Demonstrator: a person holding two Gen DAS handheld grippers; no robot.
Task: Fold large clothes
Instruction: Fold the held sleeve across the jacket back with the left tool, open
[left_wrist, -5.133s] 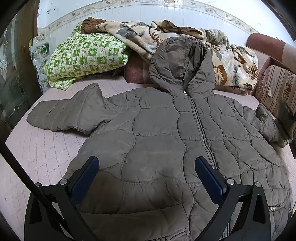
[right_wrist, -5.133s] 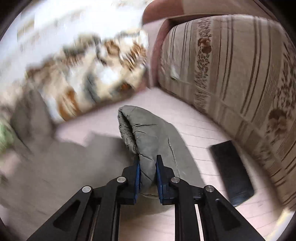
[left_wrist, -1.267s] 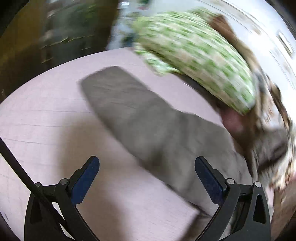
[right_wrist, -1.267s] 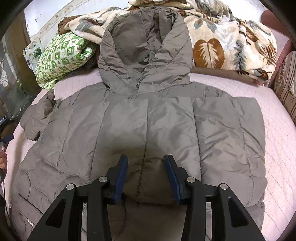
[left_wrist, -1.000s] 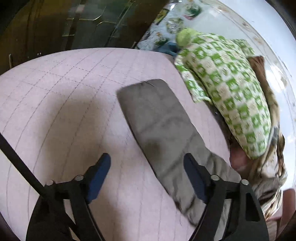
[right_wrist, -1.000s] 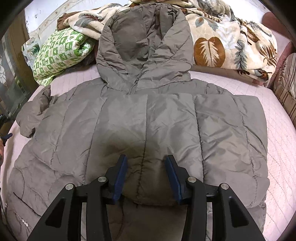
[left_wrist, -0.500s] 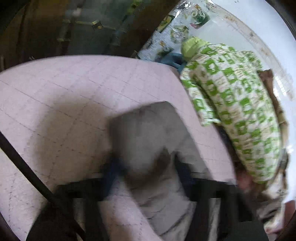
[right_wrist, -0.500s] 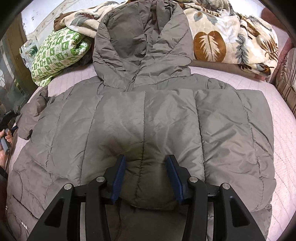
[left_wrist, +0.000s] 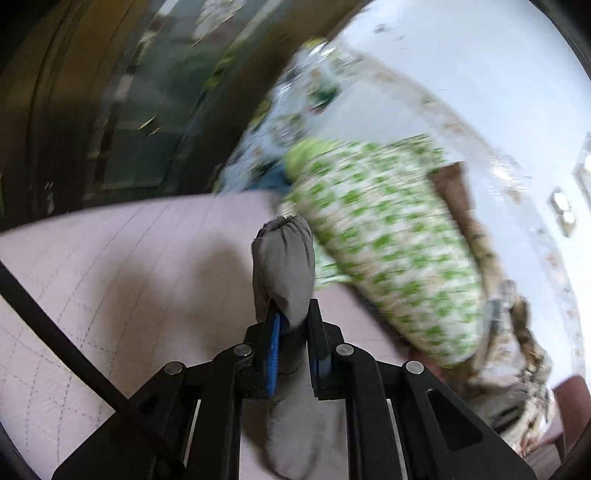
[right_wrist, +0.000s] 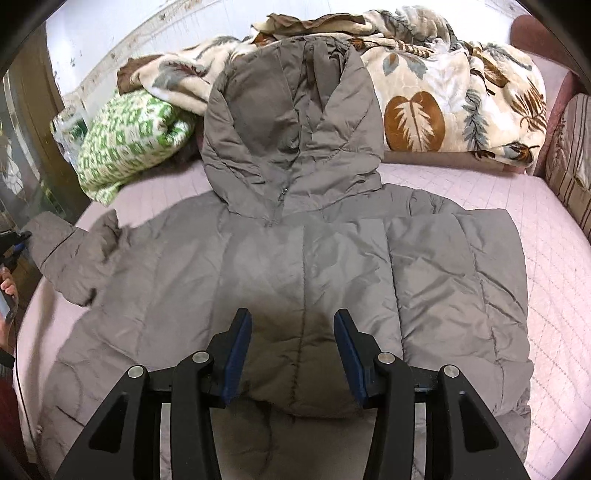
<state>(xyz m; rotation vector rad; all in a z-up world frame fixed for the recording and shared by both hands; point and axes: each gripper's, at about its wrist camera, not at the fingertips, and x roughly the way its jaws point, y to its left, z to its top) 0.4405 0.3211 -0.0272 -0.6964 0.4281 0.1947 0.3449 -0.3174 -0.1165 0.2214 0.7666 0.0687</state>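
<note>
A grey quilted jacket (right_wrist: 295, 258) lies spread on a pink quilted bed (right_wrist: 554, 258), its hood (right_wrist: 291, 122) at the far side resting up against a leaf-patterned blanket (right_wrist: 443, 92). The jacket's right sleeve is folded in across the front, giving a straight edge on the right.

The left gripper (left_wrist: 291, 332) has its fingers (left_wrist: 272, 343) pinched narrow on the left sleeve's cuff (left_wrist: 284, 266). The gathered cuff end sticks out beyond the fingertips, lifted clear of the bed, while the rest of the sleeve trails back beneath the gripper. In the right wrist view this sleeve (right_wrist: 66, 254) stretches to the far left edge of the bed, where the gripping fingers and part of a hand (right_wrist: 7, 286) show.

The right gripper (right_wrist: 293, 354) hovers at the near side over the middle of the jacket's lower front, its fingers (right_wrist: 238, 350) about half apart. Jacket fabric lies below and between them, but the pads do not press on it.

A green-and-white checked pillow (left_wrist: 388, 258) sits just beyond the raised cuff, at the far left of the bed.
</note>
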